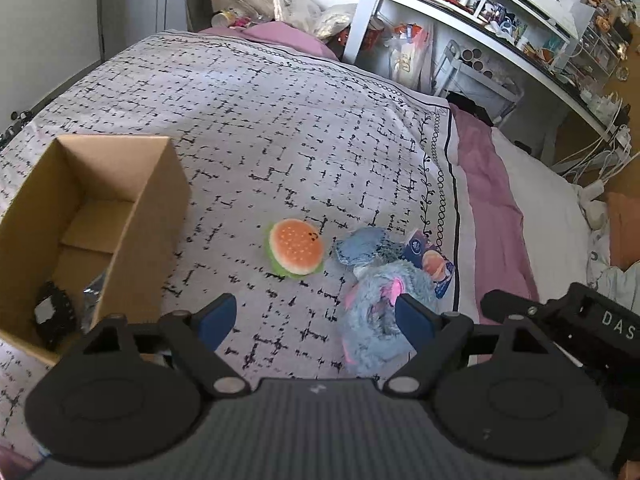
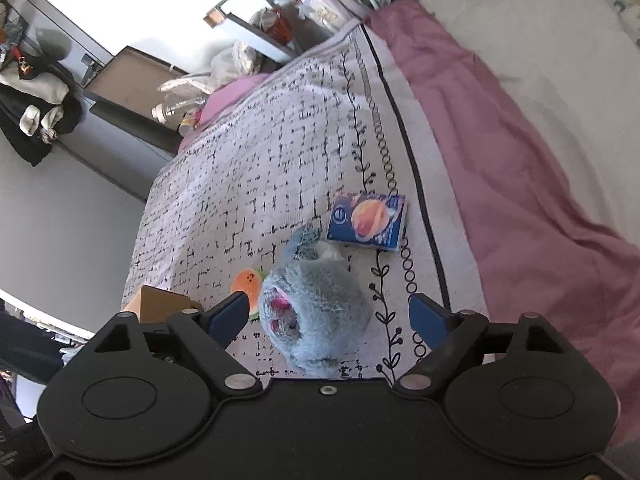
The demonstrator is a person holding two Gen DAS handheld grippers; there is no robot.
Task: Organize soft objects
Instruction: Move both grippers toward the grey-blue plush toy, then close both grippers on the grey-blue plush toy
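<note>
We judge the sorting barely begun: the cardboard box (image 1: 92,236) at the left wrist frame's left holds only dark items, while the burger plush (image 1: 296,248), fluffy blue plush (image 2: 316,312) and tissue pack (image 2: 368,222) lie on the bedspread (image 1: 248,120). The blue plush sits low-centre in the right wrist frame, its long axis running toward the upper left, pink opening facing the camera. Right gripper (image 2: 330,316) wide open around it, not touching; left gripper (image 1: 316,320) open, empty.
</note>
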